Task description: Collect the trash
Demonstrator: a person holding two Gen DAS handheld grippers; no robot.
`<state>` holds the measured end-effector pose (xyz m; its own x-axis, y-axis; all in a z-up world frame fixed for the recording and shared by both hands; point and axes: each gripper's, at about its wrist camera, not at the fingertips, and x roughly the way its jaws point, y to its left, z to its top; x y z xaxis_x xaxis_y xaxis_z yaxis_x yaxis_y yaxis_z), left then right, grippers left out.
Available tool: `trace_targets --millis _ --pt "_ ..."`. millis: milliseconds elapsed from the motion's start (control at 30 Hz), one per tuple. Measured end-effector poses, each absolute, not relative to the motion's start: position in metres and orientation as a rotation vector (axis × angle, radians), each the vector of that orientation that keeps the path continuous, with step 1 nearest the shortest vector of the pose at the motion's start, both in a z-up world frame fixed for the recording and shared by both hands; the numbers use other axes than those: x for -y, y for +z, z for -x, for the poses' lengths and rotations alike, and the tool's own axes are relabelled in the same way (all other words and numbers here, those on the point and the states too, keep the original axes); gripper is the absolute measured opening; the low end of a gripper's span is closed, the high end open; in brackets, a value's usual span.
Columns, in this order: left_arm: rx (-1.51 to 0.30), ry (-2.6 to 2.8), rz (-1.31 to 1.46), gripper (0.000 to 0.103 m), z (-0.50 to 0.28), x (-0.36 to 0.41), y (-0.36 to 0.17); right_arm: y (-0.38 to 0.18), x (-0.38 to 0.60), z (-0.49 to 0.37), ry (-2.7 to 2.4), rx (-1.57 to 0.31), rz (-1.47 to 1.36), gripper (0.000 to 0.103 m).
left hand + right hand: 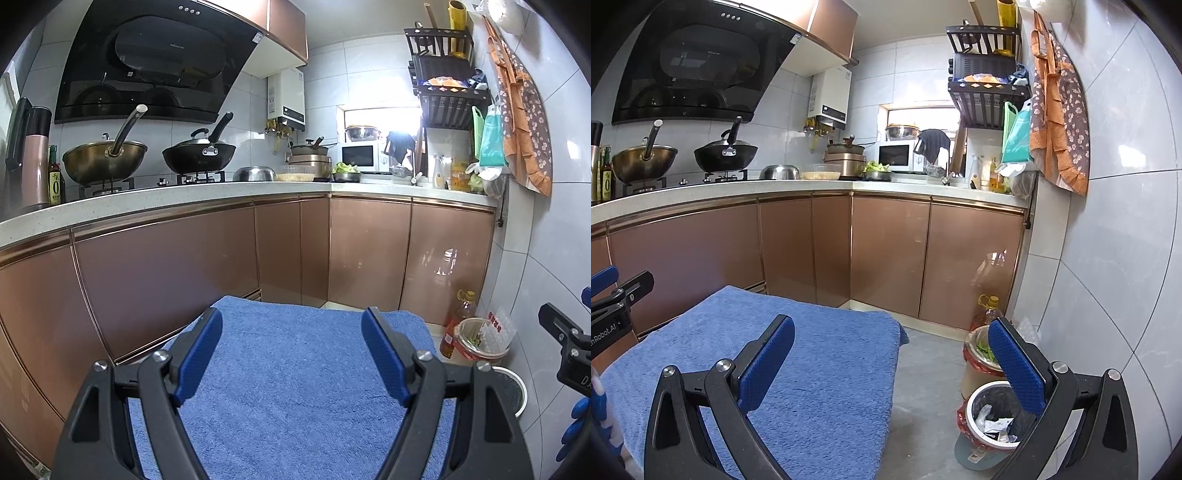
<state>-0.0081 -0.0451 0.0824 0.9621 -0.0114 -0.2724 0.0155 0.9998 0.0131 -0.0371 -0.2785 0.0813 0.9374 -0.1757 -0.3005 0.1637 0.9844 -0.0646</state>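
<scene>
1. Trash of white crumpled paper and plastic (995,424) lay inside a small round bin with a metal rim and a red liner (975,397), which stood on the grey floor (923,369) near the right wall.
2. Behind it, just beside, stood a second round bin with a red bag (975,363) that held green vegetable scraps (984,349).
3. A plastic bottle of yellow oil (988,308) stood behind this second bin, close to the brown cabinet doors (886,251).
4. A blue terry towel (295,369) covered a flat surface; no trash was seen on it.
5. The left gripper (291,354) hung over the near part of the towel, released, with nothing between its blue pads.
6. The right gripper (892,363) was over the right edge of the towel, also released and empty.
</scene>
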Motion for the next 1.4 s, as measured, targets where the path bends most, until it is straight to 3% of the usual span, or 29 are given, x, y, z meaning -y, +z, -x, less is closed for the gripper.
trace_targets --millis 1400 --pt "-0.279 -0.039 -0.027 0.077 0.012 0.054 0.084 0.077 0.286 0.041 -0.202 -0.31 0.023 0.103"
